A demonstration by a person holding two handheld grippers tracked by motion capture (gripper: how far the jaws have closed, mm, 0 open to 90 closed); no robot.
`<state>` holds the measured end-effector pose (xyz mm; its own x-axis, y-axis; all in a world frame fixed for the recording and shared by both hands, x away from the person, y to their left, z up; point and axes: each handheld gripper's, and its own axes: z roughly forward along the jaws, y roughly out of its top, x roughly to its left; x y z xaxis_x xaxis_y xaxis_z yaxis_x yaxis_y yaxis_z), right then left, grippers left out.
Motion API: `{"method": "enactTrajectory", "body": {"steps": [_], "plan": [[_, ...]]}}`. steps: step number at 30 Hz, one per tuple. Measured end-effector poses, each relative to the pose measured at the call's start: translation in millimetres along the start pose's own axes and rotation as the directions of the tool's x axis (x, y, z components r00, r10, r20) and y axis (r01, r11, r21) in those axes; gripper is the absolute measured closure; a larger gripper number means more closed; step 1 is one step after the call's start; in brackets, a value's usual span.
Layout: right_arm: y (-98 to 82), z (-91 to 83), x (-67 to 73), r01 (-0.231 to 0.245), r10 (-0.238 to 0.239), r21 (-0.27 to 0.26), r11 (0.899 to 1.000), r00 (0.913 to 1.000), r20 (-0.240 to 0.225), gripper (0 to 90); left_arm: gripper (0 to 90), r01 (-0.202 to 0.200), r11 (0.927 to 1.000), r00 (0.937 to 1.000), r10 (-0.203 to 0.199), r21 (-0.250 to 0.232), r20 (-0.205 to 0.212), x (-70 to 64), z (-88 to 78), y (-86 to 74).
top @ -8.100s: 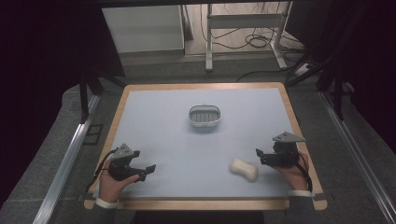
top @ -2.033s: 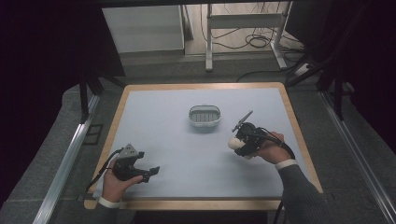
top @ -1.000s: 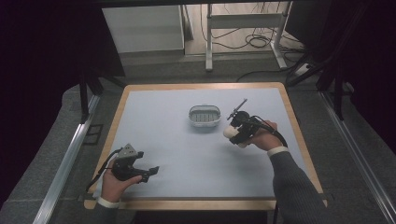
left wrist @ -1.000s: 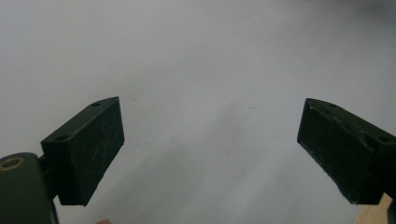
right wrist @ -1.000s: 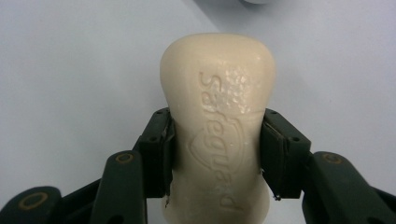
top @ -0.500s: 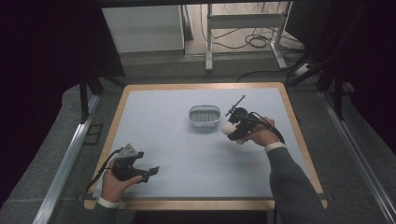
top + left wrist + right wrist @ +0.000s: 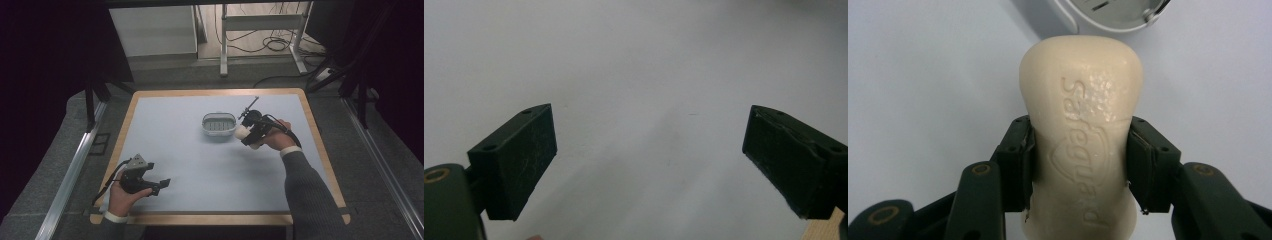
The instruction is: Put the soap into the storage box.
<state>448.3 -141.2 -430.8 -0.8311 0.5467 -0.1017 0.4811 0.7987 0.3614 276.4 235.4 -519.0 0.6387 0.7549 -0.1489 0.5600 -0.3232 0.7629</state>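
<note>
A cream bar of soap [image 7: 1080, 135] with raised lettering sits between the black jaws of my right gripper [image 7: 1080, 165], which is shut on its waist. In the high view the right gripper [image 7: 248, 134] holds the soap [image 7: 242, 132] above the table, just right of a small white soap dish [image 7: 218, 124] with a slotted floor. The dish's rim [image 7: 1108, 22] shows just beyond the soap's far end. My left gripper [image 7: 161, 184] rests low at the table's front left, open, its two pads [image 7: 519, 155] wide apart over bare table.
The pale blue table top [image 7: 180, 155] has a wooden border [image 7: 210, 218]. A metal frame rail [image 7: 70, 180] runs along the left side and another along the right. Cables and table legs lie on the floor beyond the far edge.
My right gripper has carried the soap a little further left and away, closer to the dish. The left gripper has stayed put.
</note>
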Motion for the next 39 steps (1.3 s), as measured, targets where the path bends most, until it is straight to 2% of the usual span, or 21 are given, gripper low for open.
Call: {"method": "enactTrajectory", "body": {"steps": [6, 7, 10, 20, 23, 24, 31, 32, 39], "plan": [[9.6, -0.6, -2.4, 0.004, -0.004, 0.008, 1.0, 1.0, 0.001, 49.8, 7.7, 0.002, 1.0, 1.0, -0.002, -0.001, 0.001, 0.0, -0.5, -0.1], [11.2, -0.1, -2.9, 0.014, -0.014, 0.013, 1.0, 0.9999, -0.001, 49.8, 7.7, -0.001, 1.0, 1.0, 0.001, -0.002, 0.0, 0.3, -0.6, -0.1], [15.4, 1.6, -3.7, 0.007, -0.006, 0.013, 1.0, 0.9997, -0.024, 49.8, 7.7, -0.002, 1.0, 1.0, 0.002, -0.002, 0.001, 0.3, -0.8, 0.0], [21.1, 12.0, -10.9, 0.006, -0.006, 0.023, 1.0, 0.9999, -0.01, 49.8, 7.7, -0.008, 0.9999, 1.0, 0.008, 0.008, 0.001, 0.9, 0.4, -0.5], [23.5, 13.6, -11.6, 0.005, -0.005, 0.01, 1.0, 0.9999, 0.014, 49.8, 7.7, -0.006, 1.0, 1.0, 0.006, 0.006, 0.0, 0.7, 0.9, -0.6], [24.3, 13.5, -12.3, 0.005, -0.005, 0.01, 1.0, 1.0, 0.001, 49.8, 7.7, -0.005, 1.0, 1.0, 0.005, 0.006, 0.0, 0.8, 0.8, -0.6], [34.0, 14.5, -12.0, 0.029, -0.029, 0.004, 1.0, 0.9996, 0.007, 49.8, 7.7, 0.0, 1.0, 1.0, 0.0, 0.0, 0.003, 0.3, -0.3, -0.4], [35.7, 15.2, -12.4, 0.042, -0.042, 0.005, 0.999, 0.9991, 0.009, 49.7, 7.7, 0.0, 1.0, 1.0, 0.0, 0.001, 0.003, 0.2, -0.1, -0.4], [45.4, 15.4, -10.2, 0.059, -0.059, -0.001, 0.998, 0.9982, 0.011, 49.7, 7.7, -0.012, 0.9999, 0.9999, 0.012, 0.007, 0.003, 0.0, -0.3, 0.0]]}}
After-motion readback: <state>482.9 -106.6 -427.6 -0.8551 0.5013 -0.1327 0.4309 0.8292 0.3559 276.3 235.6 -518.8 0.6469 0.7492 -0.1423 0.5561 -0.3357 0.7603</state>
